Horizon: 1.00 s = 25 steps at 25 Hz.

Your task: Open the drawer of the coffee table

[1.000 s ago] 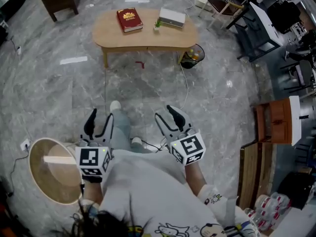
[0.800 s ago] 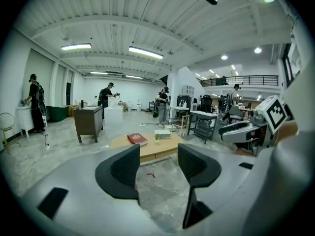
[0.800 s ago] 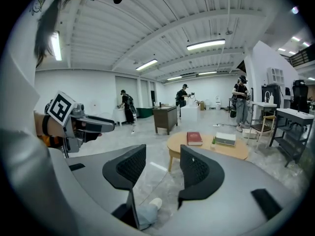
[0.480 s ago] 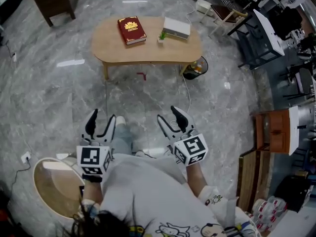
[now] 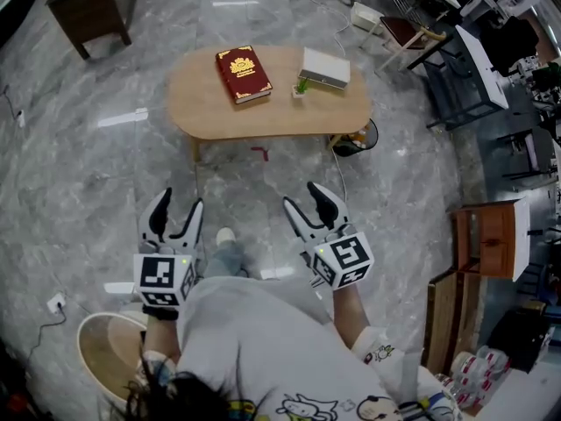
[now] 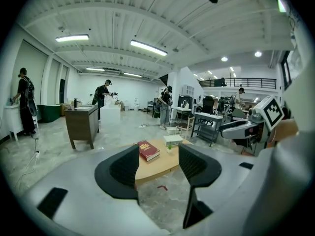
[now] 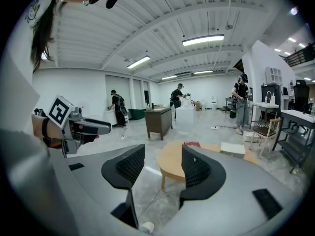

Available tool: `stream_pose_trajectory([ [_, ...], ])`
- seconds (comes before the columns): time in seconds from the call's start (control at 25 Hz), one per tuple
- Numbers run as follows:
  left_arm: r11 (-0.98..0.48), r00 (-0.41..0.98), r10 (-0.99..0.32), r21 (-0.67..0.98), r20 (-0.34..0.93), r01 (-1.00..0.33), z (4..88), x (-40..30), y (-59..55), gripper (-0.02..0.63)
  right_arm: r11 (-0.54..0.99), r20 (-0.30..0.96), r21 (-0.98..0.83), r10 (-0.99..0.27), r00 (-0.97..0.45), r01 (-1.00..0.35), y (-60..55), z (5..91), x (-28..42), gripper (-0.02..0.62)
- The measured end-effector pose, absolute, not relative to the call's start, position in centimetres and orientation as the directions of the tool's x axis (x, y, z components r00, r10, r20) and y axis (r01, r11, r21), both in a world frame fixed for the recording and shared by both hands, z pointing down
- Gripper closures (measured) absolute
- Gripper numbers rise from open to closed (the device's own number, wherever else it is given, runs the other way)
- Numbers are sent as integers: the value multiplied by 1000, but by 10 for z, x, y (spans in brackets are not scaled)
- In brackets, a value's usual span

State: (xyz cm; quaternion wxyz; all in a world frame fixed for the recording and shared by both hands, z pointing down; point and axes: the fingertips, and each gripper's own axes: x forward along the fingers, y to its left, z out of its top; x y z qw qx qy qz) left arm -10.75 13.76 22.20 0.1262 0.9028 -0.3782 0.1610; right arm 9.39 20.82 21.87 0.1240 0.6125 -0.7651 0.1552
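Observation:
The oval light-wood coffee table (image 5: 215, 103) stands on the grey marble floor ahead of me, a couple of steps away. On its top lie a red book (image 5: 244, 74), a white box (image 5: 324, 68) and a tiny green plant (image 5: 302, 87). No drawer shows from any view. My left gripper (image 5: 178, 209) and right gripper (image 5: 308, 202) are held side by side in front of the body, pointing at the table and well short of it. Both have just been opening and stand open with nothing between their jaws. The table (image 6: 155, 165) shows between the left jaws, and its end (image 7: 170, 163) between the right ones.
A black waste bin (image 5: 355, 139) stands at the table's right end, with a cable trailing across the floor. A red mark (image 5: 261, 153) lies under the front edge. There is a dark cabinet (image 5: 88, 7) far left, a round wooden stool (image 5: 110, 353) behind left, and desks and chairs (image 5: 473, 60) to the right.
The person has walked toward the coffee table, which now sits lower and larger in the head view. The round stool has slid back at the lower left. Both grippers came forward together.

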Motion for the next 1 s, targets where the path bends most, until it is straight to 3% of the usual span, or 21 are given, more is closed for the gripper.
stream_pose_trajectory([
  [1.0,-646,641,-624,166,447,-745,262,-114,59,379,205,441,-107,-867,-231,-973,126,239,97,387],
])
